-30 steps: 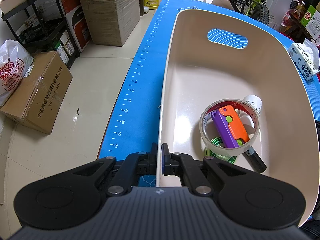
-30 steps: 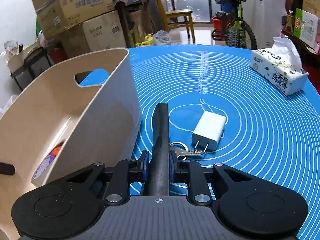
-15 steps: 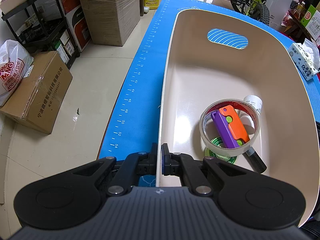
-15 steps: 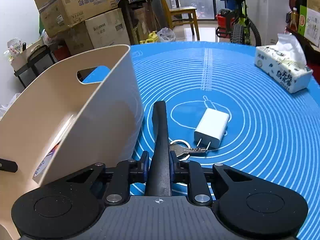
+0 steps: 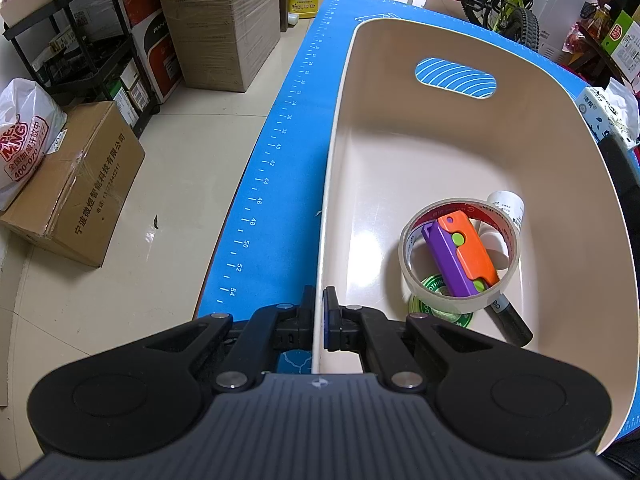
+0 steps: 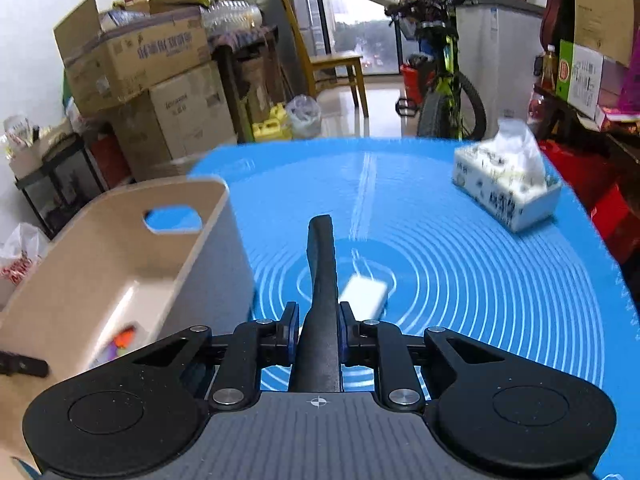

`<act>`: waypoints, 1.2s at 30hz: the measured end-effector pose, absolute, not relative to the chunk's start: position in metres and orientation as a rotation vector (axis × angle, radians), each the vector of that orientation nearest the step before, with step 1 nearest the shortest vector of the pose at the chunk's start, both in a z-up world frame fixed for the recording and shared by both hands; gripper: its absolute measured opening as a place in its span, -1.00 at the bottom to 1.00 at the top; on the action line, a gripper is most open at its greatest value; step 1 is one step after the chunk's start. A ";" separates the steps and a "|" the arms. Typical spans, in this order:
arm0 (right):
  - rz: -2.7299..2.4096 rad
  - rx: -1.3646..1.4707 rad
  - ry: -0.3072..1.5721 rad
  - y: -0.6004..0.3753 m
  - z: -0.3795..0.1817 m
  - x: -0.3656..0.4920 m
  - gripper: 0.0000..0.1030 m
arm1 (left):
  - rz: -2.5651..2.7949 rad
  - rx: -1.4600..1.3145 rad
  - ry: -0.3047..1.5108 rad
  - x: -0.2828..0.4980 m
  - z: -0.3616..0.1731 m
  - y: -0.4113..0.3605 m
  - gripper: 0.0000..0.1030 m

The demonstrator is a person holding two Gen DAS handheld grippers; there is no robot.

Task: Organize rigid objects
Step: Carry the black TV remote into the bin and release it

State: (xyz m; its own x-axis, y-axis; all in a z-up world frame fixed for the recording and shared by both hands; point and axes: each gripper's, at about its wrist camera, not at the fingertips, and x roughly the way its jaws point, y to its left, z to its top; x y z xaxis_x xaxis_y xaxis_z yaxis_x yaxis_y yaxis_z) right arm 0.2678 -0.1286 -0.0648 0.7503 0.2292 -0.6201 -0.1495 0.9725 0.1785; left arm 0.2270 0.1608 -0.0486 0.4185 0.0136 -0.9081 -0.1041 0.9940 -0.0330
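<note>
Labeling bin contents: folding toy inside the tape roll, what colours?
Purple and orange, green button; left wrist view.

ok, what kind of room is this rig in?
Probably a lived-in home room doubling as storage: stacked brown cardboard boxes, a green bicycle parked by the window, a wooden chair, and a blue silicone baking mat as work surface.

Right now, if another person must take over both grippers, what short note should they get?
Left gripper: shut on the near rim of the beige bin, holding it steady.
Right gripper: shut on a long black object, raised over the blue mat beside the bin.
In the bin: tape roll, purple and orange toy, black marker, a green disc, a white tube.
On the mat: white charger. The tissue box stands farther off.
Left to do: probably drop the black object in the bin, then fetch the charger.
</note>
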 end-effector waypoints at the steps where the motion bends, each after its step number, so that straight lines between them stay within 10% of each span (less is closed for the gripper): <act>1: 0.217 0.123 0.684 -0.129 -0.058 0.266 -0.44 | 0.074 -0.089 1.137 0.227 -0.049 0.161 -0.91; 15: 0.425 0.051 0.507 -0.060 0.009 0.253 -0.44 | 0.074 -0.089 1.137 0.227 -0.048 0.162 -0.91; 36: 0.501 -0.130 0.816 0.035 -0.060 0.272 -0.44 | 0.075 -0.088 1.137 0.227 -0.048 0.162 -0.92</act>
